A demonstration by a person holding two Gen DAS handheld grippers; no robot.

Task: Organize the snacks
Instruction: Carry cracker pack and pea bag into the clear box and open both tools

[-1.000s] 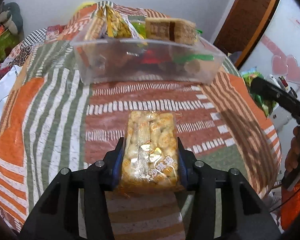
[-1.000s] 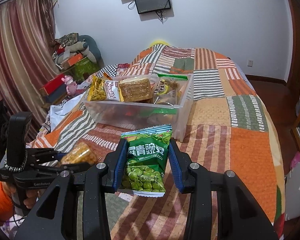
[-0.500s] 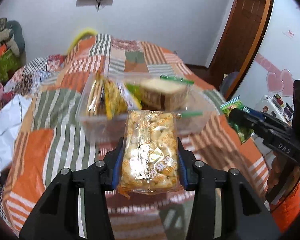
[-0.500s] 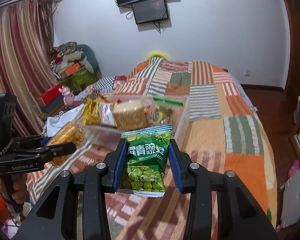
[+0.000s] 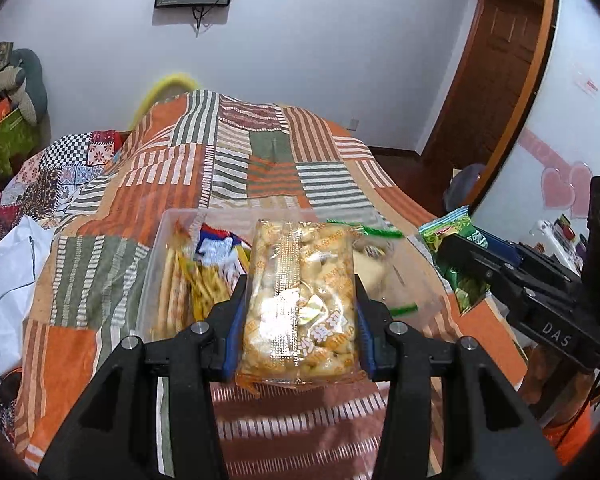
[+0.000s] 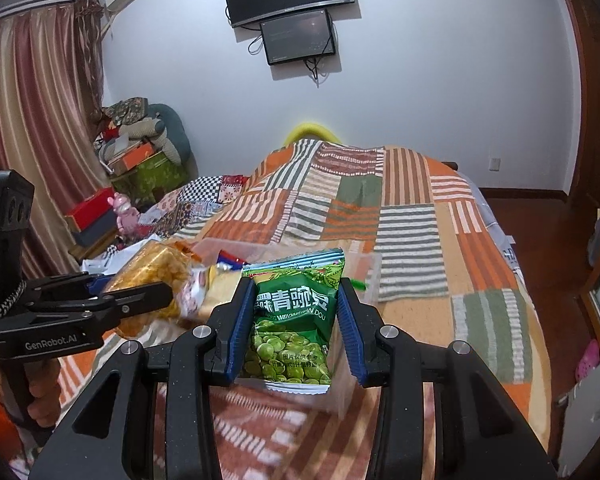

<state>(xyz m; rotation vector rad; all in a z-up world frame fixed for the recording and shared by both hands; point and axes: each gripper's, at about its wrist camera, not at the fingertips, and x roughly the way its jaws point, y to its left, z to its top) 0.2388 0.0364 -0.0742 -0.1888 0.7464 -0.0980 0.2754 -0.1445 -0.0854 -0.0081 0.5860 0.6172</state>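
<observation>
My left gripper [image 5: 300,320] is shut on a clear pack of yellow puffed snacks [image 5: 300,300] and holds it above the near wall of a clear plastic bin [image 5: 156,248] with several snack packs inside. My right gripper [image 6: 296,320] is shut on a green pea packet [image 6: 292,320], held above the bed close to the bin [image 6: 364,276]. The left gripper with its yellow pack [image 6: 152,280] shows at the left of the right wrist view. The right gripper with the green packet [image 5: 456,236] shows at the right of the left wrist view.
The bin sits on a bed with an orange, green and white striped patchwork cover [image 5: 260,160]. White cloth [image 5: 4,272] lies at the bed's left. Boxes and cushions [image 6: 140,156] pile by the curtain. A wooden door [image 5: 496,80] stands right.
Both grippers have risen and moved forward toward the bin with their packs. The bin now sits lower in both views, and the yellow pack is over its near wall.
</observation>
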